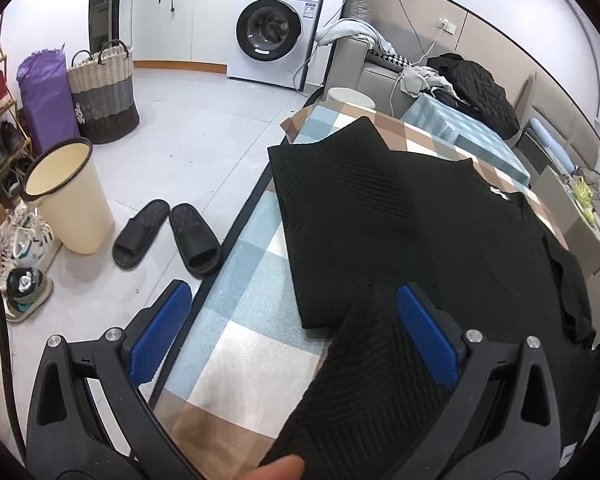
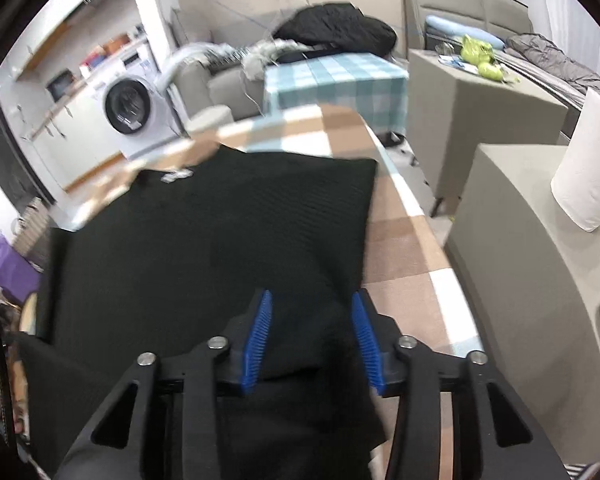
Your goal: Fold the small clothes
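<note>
Left wrist view: left gripper (image 1: 294,334), fingers wide apart, black sweater (image 1: 400,216) ahead on the checked desk (image 1: 244,280), one flap between them. Right wrist view: right gripper (image 2: 312,340), fingers apart astride loose cloth; grip the edge squarely before folding.

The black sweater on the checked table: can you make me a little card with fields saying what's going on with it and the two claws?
garment: black ribbed knit sweater, partly folded
surface: blue, beige and white checked tablecloth
left claw: open, blue pads wide apart, a fold of the sweater lying between them
right claw: open, sweater cloth between the pads, not pinched
floor nearby: pair of black slippers, cream plastic bin
</note>
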Demonstrator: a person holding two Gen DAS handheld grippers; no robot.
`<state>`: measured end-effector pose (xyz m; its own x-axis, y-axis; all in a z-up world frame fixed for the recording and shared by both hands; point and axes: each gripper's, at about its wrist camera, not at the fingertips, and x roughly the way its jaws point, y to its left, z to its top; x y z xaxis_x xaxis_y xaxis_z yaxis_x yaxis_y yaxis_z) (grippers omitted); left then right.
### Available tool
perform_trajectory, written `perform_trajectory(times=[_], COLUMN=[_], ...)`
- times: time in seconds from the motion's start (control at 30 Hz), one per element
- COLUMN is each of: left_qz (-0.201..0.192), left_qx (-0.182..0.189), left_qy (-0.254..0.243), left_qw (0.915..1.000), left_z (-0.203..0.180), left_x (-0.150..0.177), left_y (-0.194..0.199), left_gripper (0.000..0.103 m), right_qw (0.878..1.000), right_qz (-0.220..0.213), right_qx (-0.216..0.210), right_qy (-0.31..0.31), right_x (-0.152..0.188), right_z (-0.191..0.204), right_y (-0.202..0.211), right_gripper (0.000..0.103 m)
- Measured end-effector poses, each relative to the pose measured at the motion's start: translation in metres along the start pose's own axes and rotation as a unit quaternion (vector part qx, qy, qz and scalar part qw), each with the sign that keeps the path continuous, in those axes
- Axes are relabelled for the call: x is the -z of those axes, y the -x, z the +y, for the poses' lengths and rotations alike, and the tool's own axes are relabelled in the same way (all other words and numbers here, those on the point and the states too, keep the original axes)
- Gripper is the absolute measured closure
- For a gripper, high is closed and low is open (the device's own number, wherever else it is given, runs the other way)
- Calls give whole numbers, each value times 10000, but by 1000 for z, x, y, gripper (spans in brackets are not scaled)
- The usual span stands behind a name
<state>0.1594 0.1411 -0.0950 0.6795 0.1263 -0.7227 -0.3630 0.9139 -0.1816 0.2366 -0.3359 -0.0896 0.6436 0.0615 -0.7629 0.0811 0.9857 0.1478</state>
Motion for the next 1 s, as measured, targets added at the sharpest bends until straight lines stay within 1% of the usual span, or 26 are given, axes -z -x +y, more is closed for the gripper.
perform_trajectory(times=[0.03, 0.1, 0.2, 0.3, 0.43, 0.5, 0.53, 0.6, 0.63, 0.67, 0.7, 0.8, 0.87, 1.0], left_qz=[50, 153, 315, 607, 894, 833, 794, 749, 755, 776, 770, 585, 450, 89], left_qx=[40, 64, 68, -72, -77, -178, -199, -150, -76, -10, 13, -16, -7, -9], left_qy=[2, 24, -65, -286, -440, -646, -757, -843, -839, -828, -821, -809, -781, -886], left_qw=[10000, 9999, 9995, 9977, 9950, 9943, 9938, 9935, 9936, 9935, 9936, 9950, 9959, 9960], left_z=[0, -2, -9, -22, -34, -42, -47, -53, -56, -57, -58, -61, -57, -66], left_x=[-1, -5, -12, -17, -15, -12, -11, -10, -11, -11, -12, -16, -18, -31], left_y=[-3, -9, -25, -50, -78, -86, -89, -91, -94, -94, -93, -87, -73, -49], left_gripper=[2, 12, 22, 35, 46, 48, 52, 68, 75, 85, 89, 95, 95, 96], right_qw=[10000, 9996, 9991, 9987, 9990, 9990, 9990, 9990, 9990, 9990, 9989, 9989, 9989, 9988], right_qz=[-50, -118, -159, -139, -49, -30, -24, -18, -16, -18, -23, -48, -55, -79], right_qx=[-75, -223, -335, -422, -387, -412, -413, -414, -421, -425, -434, -443, -451, -482], right_qy=[29, 116, 212, 250, 215, 173, 175, 177, 179, 168, 155, 111, 112, 68], right_x=[3, 8, 12, 15, 20, 21, 22, 22, 22, 23, 23, 24, 25, 27], right_z=[6, 17, 30, 36, 36, 34, 34, 34, 33, 34, 33, 32, 31, 31], right_y=[6, 16, 24, 20, 10, 8, 7, 6, 6, 6, 6, 6, 7, 7], right_gripper=[59, 59, 59, 59, 59, 59, 59, 59, 59, 59, 59, 59, 59, 59])
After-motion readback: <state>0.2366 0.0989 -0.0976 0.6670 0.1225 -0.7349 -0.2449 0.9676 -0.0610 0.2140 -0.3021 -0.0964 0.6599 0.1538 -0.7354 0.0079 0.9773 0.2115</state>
